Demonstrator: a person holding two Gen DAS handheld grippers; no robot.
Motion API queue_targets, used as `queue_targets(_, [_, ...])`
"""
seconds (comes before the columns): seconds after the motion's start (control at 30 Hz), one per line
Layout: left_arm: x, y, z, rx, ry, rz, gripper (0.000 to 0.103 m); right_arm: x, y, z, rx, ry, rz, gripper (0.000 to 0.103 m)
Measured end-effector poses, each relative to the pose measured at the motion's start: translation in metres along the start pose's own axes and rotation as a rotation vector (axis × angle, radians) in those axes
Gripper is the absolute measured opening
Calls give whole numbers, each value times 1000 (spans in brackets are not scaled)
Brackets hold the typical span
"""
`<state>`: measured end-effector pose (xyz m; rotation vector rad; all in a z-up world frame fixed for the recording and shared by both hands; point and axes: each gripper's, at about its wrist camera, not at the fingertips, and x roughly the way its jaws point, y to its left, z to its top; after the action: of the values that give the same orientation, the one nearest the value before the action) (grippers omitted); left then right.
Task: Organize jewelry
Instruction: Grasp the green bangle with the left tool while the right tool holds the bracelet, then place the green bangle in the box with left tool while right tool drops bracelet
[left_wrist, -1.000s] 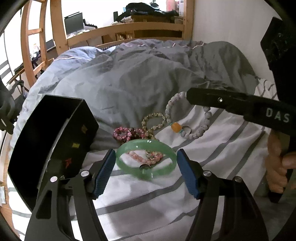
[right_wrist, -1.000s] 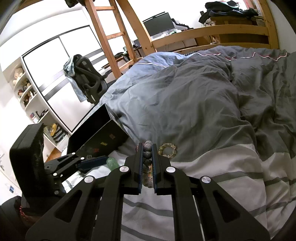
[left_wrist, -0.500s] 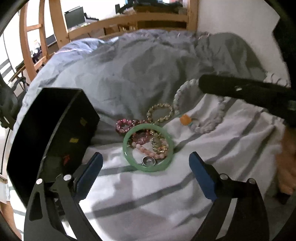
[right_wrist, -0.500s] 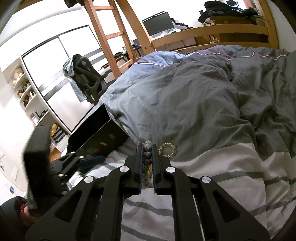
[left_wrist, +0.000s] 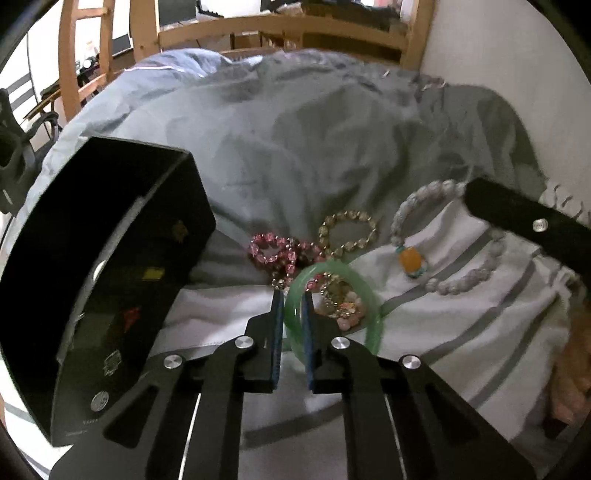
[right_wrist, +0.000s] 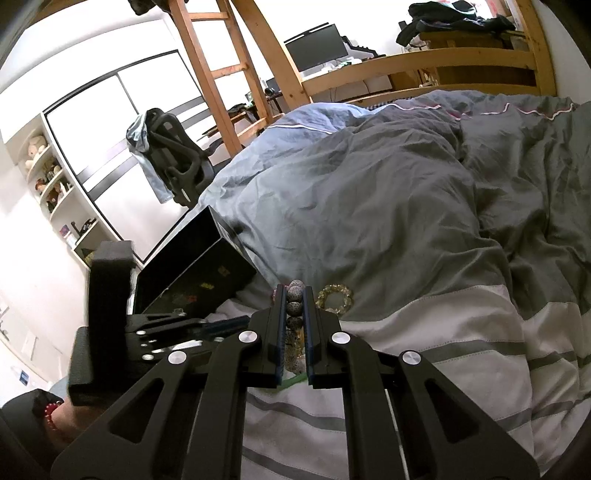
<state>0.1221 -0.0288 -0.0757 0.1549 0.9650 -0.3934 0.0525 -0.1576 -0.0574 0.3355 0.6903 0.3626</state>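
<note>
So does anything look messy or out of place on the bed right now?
Yes: the pink bracelet and a heap of small pieces lie tangled against and inside the green bangle, loose on the bedsheet, not in the black box.

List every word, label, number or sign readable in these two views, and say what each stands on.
No text reads clearly in either view.
Black box: small coloured marks and a round emblem on its side, with a line of tiny print near the lower edge, too small and blurred to read.
Left gripper, shut on the green bangle: no lettering visible.
Right gripper, shut on the grey bead bracelet: no lettering visible.
</note>
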Motion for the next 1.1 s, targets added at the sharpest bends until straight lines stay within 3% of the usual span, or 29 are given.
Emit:
queue_targets(0.3, [-41,-8,-4,9,-142,-8,9,-8,2,1,2,-33,40,9])
queue_targets(0.6, [-82,17,-8,-94,-271,23,9,-12,26,12,-31,-65,82,9])
queue_targets(1.1, [-132,85,-23,-322,-453,203,9,30,112,43,-173,-36,150,9])
